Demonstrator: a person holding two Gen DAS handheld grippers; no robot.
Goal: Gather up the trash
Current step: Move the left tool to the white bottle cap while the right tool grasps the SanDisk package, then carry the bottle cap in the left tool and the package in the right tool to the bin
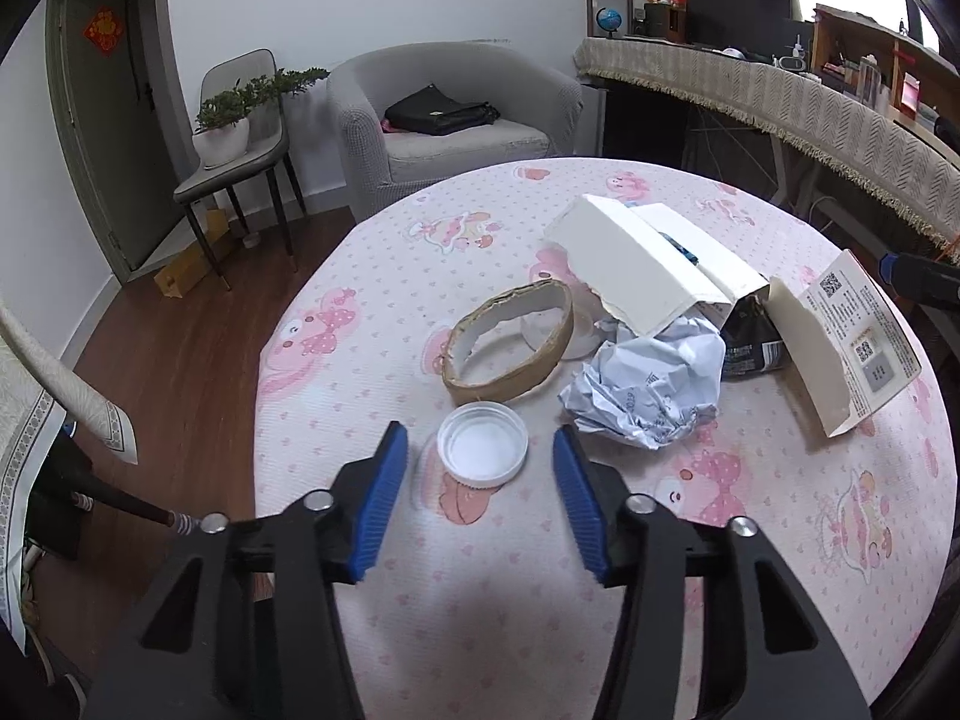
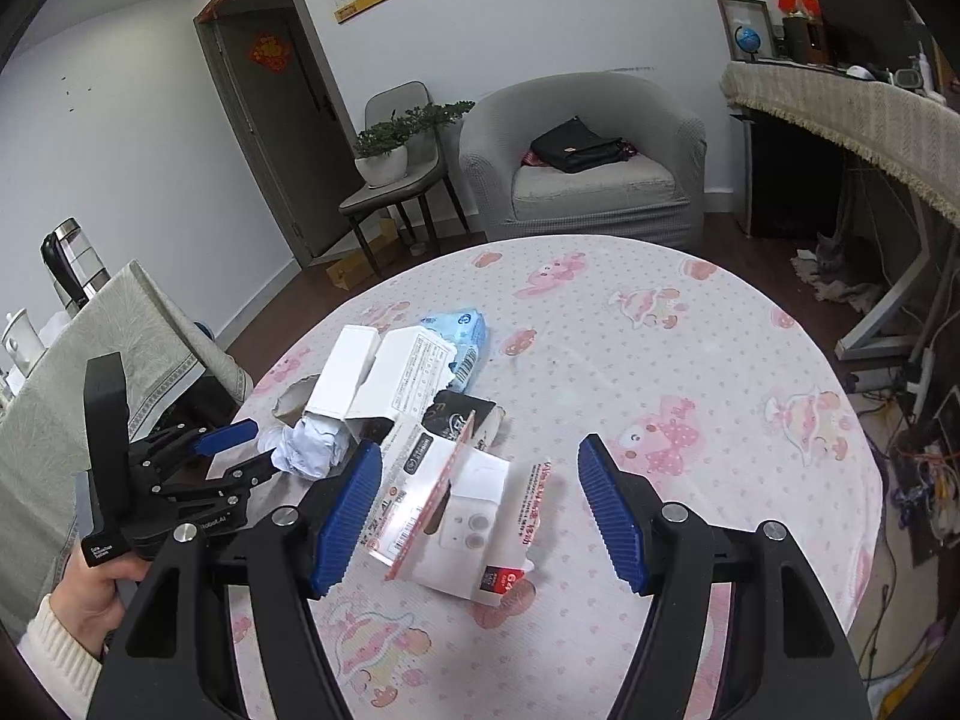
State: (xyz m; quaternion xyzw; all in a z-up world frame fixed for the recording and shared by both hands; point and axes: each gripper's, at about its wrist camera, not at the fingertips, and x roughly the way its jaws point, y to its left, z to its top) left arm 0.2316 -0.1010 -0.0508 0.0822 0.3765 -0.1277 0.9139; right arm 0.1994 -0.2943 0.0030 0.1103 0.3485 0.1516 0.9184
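A: Nearest us, the left gripper (image 1: 480,456) stands with its jaws apart, one blue pad on either side of the white plastic lid (image 1: 482,445), neither pad touching it. The lid lies open side up on the pink tablecloth (image 1: 480,630).

B: We judge the step in hand to be picking up that lid. We should keep the pads centred on its rim and low against the cloth; the rim is shallow and may slip out upward.

A: The right gripper (image 2: 480,516) also stands apart, over the torn product card (image 2: 462,516), with nothing clamped.

B: Beyond the lid lies the cardboard tape ring (image 1: 509,341), then the crumpled paper (image 1: 648,387) to its right.

A: Containers next. The white carton (image 1: 636,264) lies on its side, torn open; a dark item shows at its top, and we cannot tell what else it holds. The open box lid (image 1: 840,336) to the right appears empty.

B: We see no bin in either view.
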